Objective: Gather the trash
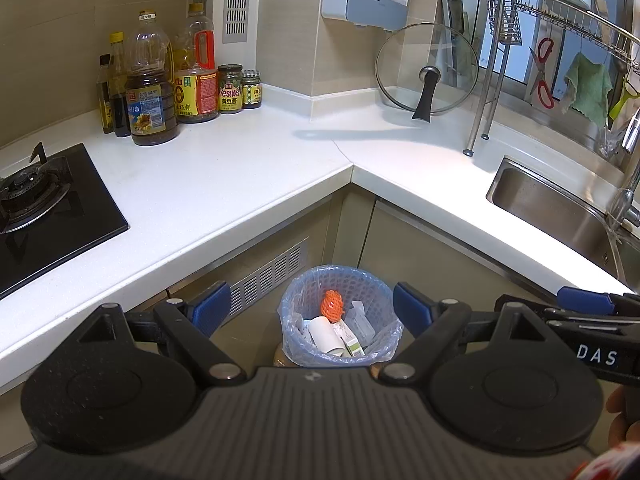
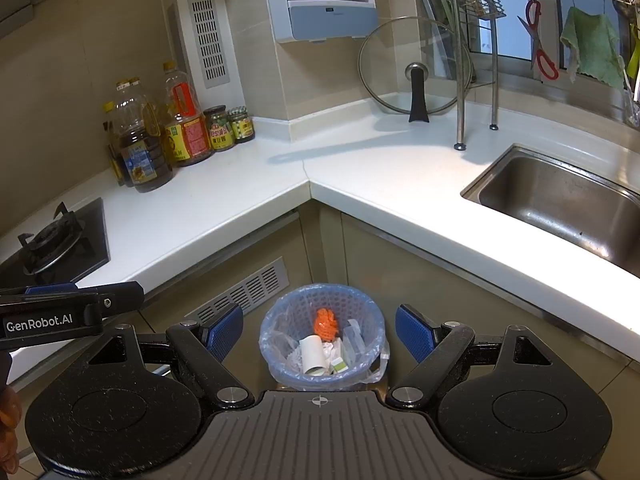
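Observation:
A blue mesh bin (image 1: 340, 280) (image 2: 280, 312) lined with a clear bag stands on the floor in the corner under the white counter. Inside lie an orange net (image 1: 332, 305) (image 2: 325, 323), a white paper roll (image 1: 326, 334) (image 2: 312, 354), a small green-and-white box (image 1: 354, 346) (image 2: 341, 366) and clear wrappers. My left gripper (image 1: 312, 308) hovers above the bin, open, with nothing between its blue pads (image 1: 212, 308). My right gripper (image 2: 319, 332) is also open and empty over the bin. Each gripper shows at the side of the other's view.
The white L-shaped counter (image 1: 248, 168) (image 2: 360, 176) carries oil bottles (image 1: 150, 92) and jars (image 1: 230, 90) at the back left, a gas hob (image 1: 40, 208), a glass pot lid (image 1: 426, 68) and a steel sink (image 2: 560, 204). A dish rack, scissors and a green cloth hang at the right.

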The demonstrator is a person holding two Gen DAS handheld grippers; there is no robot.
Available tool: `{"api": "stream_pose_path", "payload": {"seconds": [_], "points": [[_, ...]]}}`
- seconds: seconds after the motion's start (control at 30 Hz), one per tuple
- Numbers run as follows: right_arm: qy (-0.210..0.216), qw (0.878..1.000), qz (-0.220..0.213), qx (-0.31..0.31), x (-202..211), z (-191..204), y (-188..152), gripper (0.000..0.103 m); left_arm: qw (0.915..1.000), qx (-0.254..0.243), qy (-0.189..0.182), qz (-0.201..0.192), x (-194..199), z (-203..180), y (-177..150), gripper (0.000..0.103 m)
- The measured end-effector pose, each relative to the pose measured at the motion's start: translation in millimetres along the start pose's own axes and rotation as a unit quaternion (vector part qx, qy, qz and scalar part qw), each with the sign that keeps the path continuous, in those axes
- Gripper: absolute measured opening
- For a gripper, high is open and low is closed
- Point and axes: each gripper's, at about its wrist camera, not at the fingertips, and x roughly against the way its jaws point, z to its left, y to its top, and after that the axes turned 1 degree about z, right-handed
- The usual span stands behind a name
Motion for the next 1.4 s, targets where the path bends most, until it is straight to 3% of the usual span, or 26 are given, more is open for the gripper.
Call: {"api": "stream_pose_path", "payload": {"seconds": [1.4], "points": [[0.001, 1.000, 0.002, 0.000, -5.2, -2.4, 1.4, 0.083, 1.0000, 0.007, 0.000, 0.006, -7.4, 1.6, -1.5, 0.087]]}}
